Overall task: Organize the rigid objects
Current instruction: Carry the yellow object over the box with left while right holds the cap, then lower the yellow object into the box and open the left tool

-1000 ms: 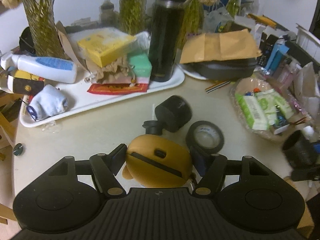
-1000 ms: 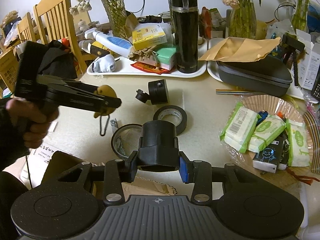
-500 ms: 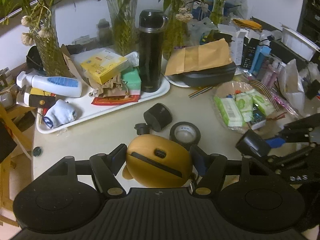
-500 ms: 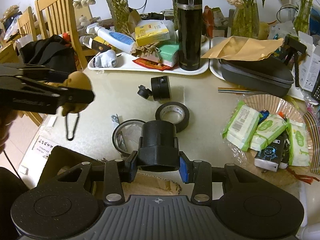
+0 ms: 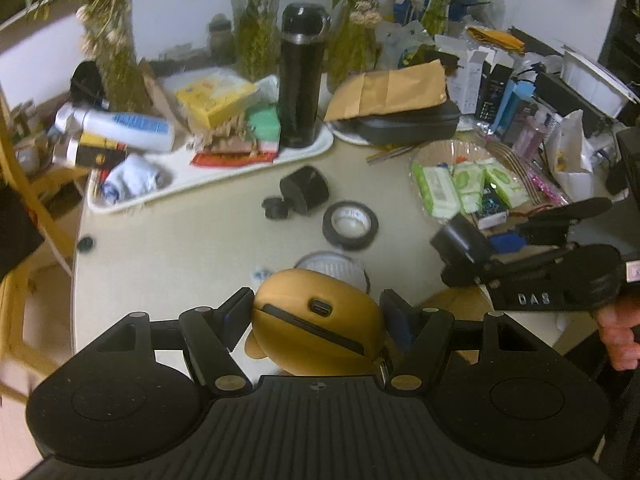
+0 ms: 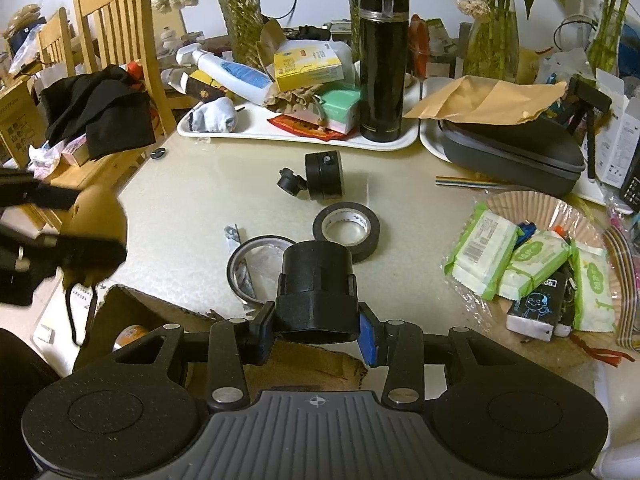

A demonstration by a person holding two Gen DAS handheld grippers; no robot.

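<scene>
My left gripper (image 5: 316, 316) is shut on a tan rounded case (image 5: 316, 332) with a dark seam and a port, held above the table's near edge. It also shows at the left of the right wrist view (image 6: 96, 220). My right gripper (image 6: 316, 328) is shut on a black cylindrical part (image 6: 316, 284), held over an open cardboard box (image 6: 132, 316); the left wrist view shows that part too (image 5: 460, 240). On the table lie a black tape roll (image 6: 346, 230), a clear tape roll (image 6: 256, 264) and a black camera-like part (image 6: 320, 174).
A white tray (image 6: 256, 130) holds a black flask (image 6: 382, 56), boxes, a bottle and a sock. A grey case (image 6: 516, 152) lies under a brown envelope. A paper plate (image 6: 520, 204) holds wipe packs. Wooden chairs (image 6: 116, 40) stand left. Vases line the back.
My left gripper has pulled back and risen with the tan case, so more of the table shows. My right gripper with the black part stays over the box.
</scene>
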